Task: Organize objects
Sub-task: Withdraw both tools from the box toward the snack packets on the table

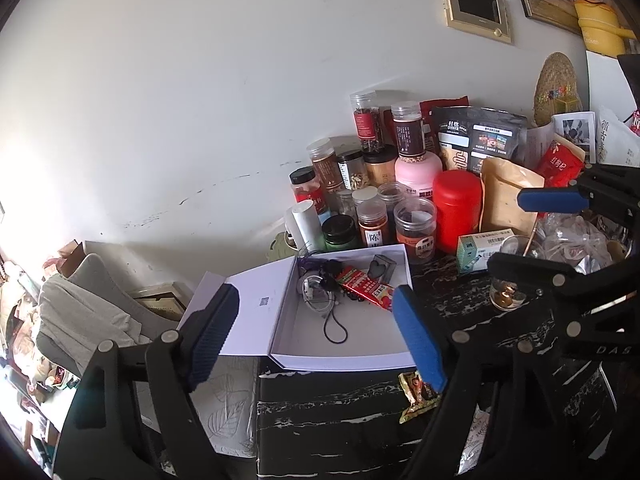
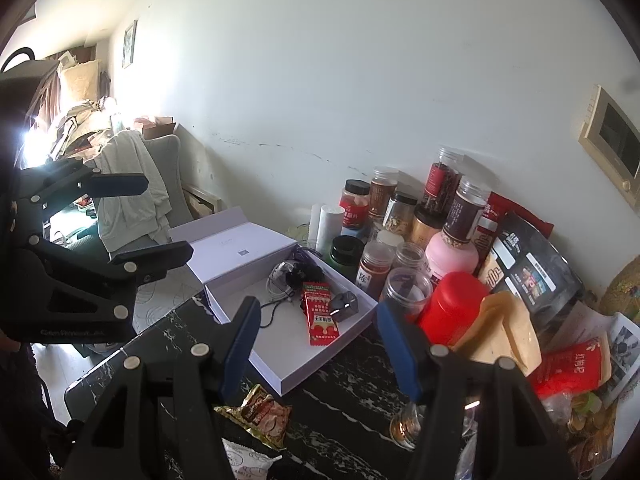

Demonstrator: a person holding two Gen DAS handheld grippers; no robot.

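From the left wrist, the left claw (image 1: 320,328) stands spread and empty, with the open white box (image 1: 340,344) straight ahead between its fingers on the dark marble surface (image 1: 328,412). The red sachet (image 1: 366,286) lies inside, slanting toward the right finger.

From the right wrist, the right claw (image 2: 316,344) is likewise parted, gripping nothing. A loose snack packet (image 2: 260,414) lies on the surface just below it, nearer this hand, so it looks the likelier pick.
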